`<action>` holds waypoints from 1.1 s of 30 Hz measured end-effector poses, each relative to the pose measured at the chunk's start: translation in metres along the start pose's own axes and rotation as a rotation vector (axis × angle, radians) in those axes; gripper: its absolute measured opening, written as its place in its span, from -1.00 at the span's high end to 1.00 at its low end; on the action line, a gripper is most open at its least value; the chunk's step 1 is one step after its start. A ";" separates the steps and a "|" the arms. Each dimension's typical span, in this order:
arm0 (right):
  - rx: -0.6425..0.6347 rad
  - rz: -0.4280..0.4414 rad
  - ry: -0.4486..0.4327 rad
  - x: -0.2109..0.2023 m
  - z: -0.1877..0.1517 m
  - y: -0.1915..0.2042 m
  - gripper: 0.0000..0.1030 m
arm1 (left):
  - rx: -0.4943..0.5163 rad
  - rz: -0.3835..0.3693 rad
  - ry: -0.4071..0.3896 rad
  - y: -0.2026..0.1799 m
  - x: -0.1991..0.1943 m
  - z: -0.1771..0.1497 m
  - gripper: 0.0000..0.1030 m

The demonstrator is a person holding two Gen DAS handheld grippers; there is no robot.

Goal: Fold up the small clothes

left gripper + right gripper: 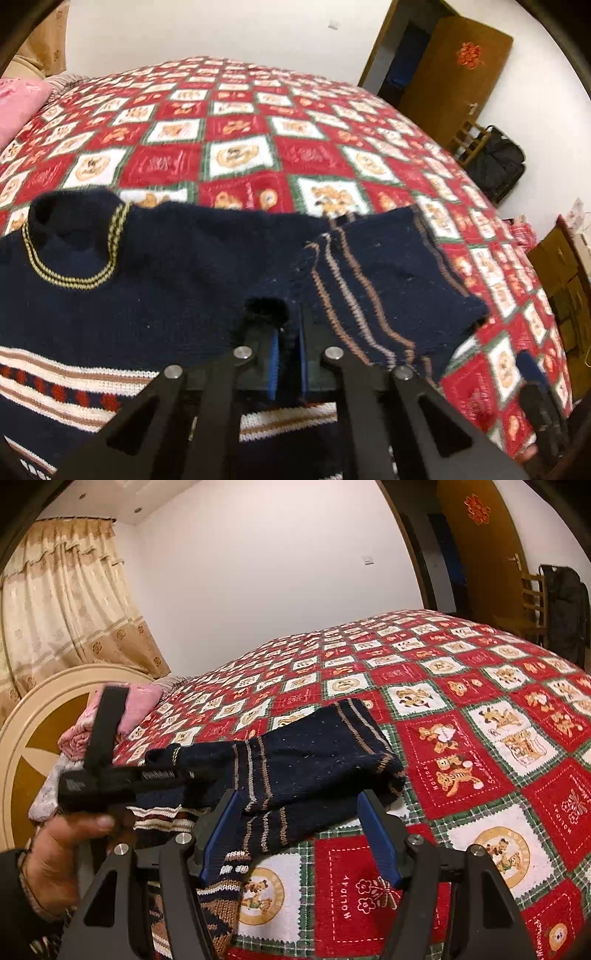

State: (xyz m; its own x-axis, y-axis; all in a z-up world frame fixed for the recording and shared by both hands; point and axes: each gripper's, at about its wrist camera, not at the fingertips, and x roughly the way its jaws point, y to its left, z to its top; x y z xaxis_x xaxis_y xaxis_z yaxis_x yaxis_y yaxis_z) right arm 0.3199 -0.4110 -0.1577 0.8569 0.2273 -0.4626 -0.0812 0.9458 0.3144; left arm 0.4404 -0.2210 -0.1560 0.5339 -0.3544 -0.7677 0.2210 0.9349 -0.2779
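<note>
The small navy knitted sweater (pixel 166 266) lies flat on the bed's quilted cover (pixel 236 147), filling the left wrist view from 9 o'clock through 6 o'clock, its yellow-striped collar (pixel 70 251) toward 10 o'clock. One sleeve (pixel 373 280), banded with thin tan and cream stripes, is folded in across the body toward 3 o'clock, which suggests the sides are being narrowed before a final fold. The left gripper (pixel 288 350) has its blue pads brought almost together, seemingly on the dark knit at the base of that sleeve; the grip itself is not clear in either view. The right gripper (pixel 301 834) stands roughly half open, holding nothing, hovering just short of the sweater's patterned hem (pixel 221 878) at 7 o'clock in its own view, probably waiting to take that edge. The knit is thick, ribbed and limp, likely to sag when lifted. The cover is a flat red, white and green check.
</note>
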 end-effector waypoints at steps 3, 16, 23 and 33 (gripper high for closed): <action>-0.024 -0.004 -0.001 0.001 -0.002 0.004 -0.29 | 0.011 -0.030 -0.010 0.000 -0.013 0.006 0.85; -0.062 0.011 -0.028 -0.003 -0.005 0.011 -0.30 | 0.041 0.038 -0.039 0.054 -0.089 0.015 0.85; -0.122 0.027 -0.023 -0.003 -0.010 0.024 -0.34 | 0.024 0.135 -0.039 0.100 -0.109 0.013 0.86; -0.153 0.045 -0.014 -0.001 -0.015 0.031 -0.36 | -0.012 0.221 -0.043 0.147 -0.118 0.008 0.86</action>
State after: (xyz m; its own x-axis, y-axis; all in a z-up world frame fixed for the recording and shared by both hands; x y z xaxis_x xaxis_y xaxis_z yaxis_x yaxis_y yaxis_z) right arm 0.3091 -0.3785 -0.1599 0.8574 0.2678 -0.4395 -0.1948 0.9593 0.2044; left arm 0.4165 -0.0418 -0.1015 0.6027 -0.1408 -0.7855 0.0851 0.9900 -0.1122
